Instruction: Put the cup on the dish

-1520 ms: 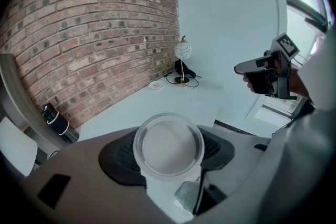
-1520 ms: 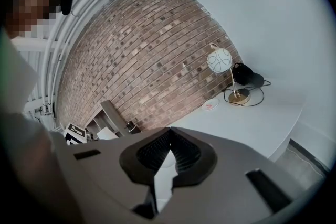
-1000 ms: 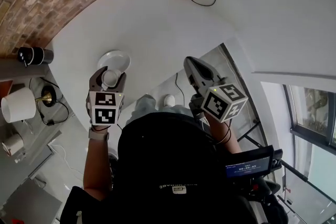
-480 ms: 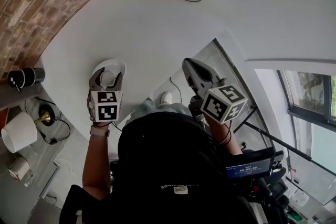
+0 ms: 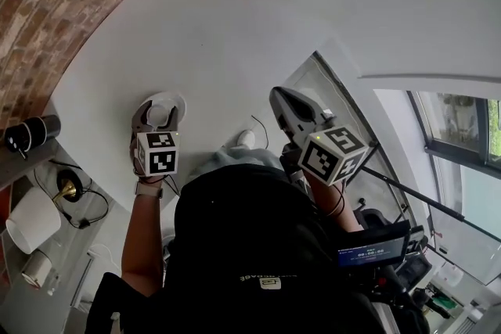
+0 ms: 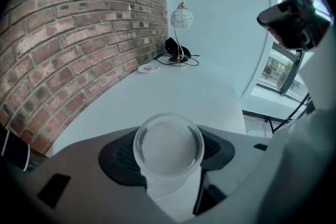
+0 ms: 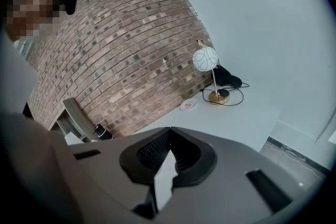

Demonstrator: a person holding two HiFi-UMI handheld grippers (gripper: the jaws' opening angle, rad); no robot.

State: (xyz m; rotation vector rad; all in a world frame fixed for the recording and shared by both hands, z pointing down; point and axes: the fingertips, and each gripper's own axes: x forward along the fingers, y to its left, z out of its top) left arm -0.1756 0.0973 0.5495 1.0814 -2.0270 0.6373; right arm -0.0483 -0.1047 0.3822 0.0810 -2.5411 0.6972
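While the cup rides in the left tongs: the step in hand reads as the final approach and set-down over the dish.
Left tongs (image 5: 158, 118): clamped on the cup (image 6: 168, 144), one pad on each side of its clear wall, with its mouth toward the camera.
Dish (image 5: 175, 98): white, close to the near edge of the white surface (image 5: 235, 35). In the head view the cup sits right over it, but whether the two touch cannot be told.
Right tongs (image 7: 168, 132): together and empty, held by the surface's edge, well apart from the dish.
Next move: by my judgement, a straight lowering until the base rests flat near the dish's middle, then a gentle spreading of the pads so the light cup neither tips nor clings.
Writing: none readable on the cup or dish. The cubes (image 5: 160, 156) carry only black-and-white square markers. The small screen (image 5: 368, 253) shows digits too small to read, and the pale print on the black garment (image 5: 262, 278) is likewise illegible.
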